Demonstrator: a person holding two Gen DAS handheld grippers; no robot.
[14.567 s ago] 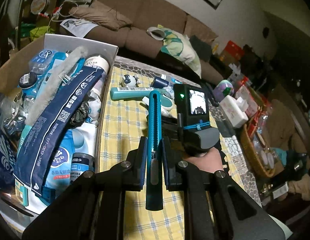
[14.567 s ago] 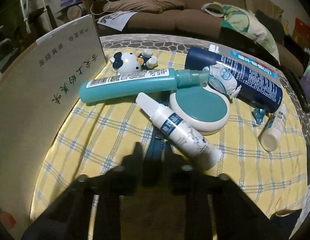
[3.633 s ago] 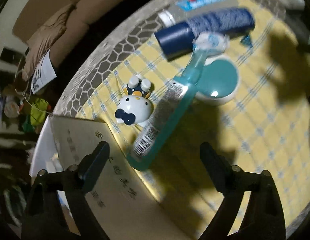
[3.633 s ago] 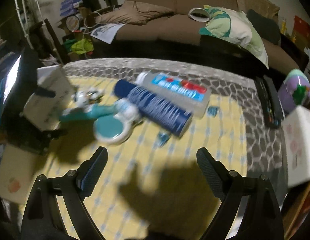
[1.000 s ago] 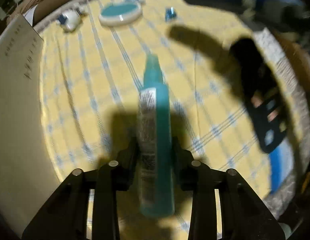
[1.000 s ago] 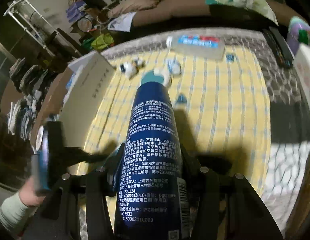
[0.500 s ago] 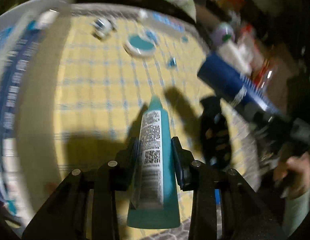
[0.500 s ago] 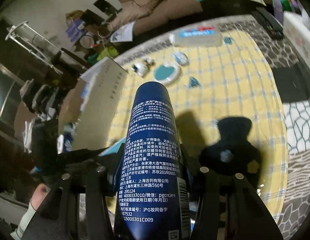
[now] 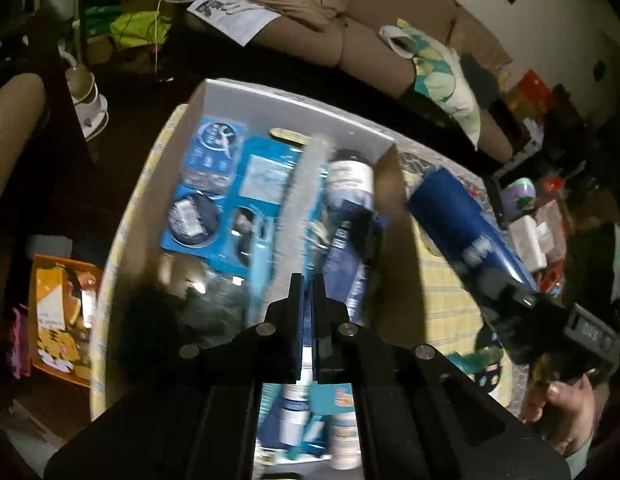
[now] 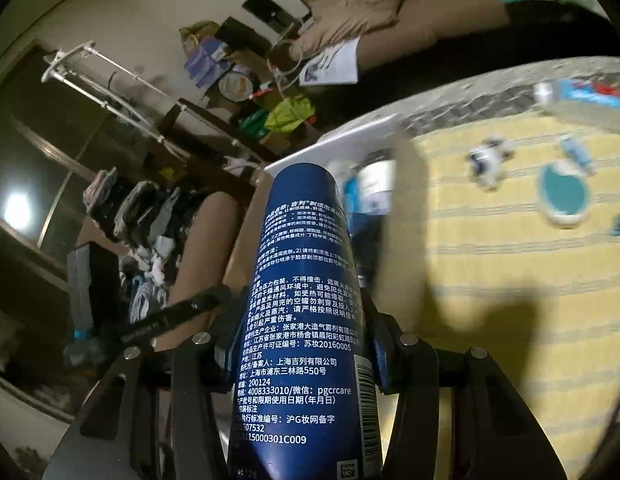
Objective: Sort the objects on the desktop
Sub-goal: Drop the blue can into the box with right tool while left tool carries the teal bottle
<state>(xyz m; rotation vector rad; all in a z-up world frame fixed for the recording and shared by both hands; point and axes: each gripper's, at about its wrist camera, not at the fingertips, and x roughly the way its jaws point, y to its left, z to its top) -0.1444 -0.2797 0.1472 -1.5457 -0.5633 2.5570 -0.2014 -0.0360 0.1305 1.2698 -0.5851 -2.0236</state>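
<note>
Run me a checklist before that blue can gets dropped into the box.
1. Grip: right claw clamped on the blue can: ok.
2. Other hand free: left claw shut on nothing: ok.
3. Drop path clear: not ok, the left claw hangs over the box.
4. Can above the opening: not ok, it appears to sit outside the box's right wall.
5. Free space in the box: cannot tell, contents crowded and blurred.
</note>
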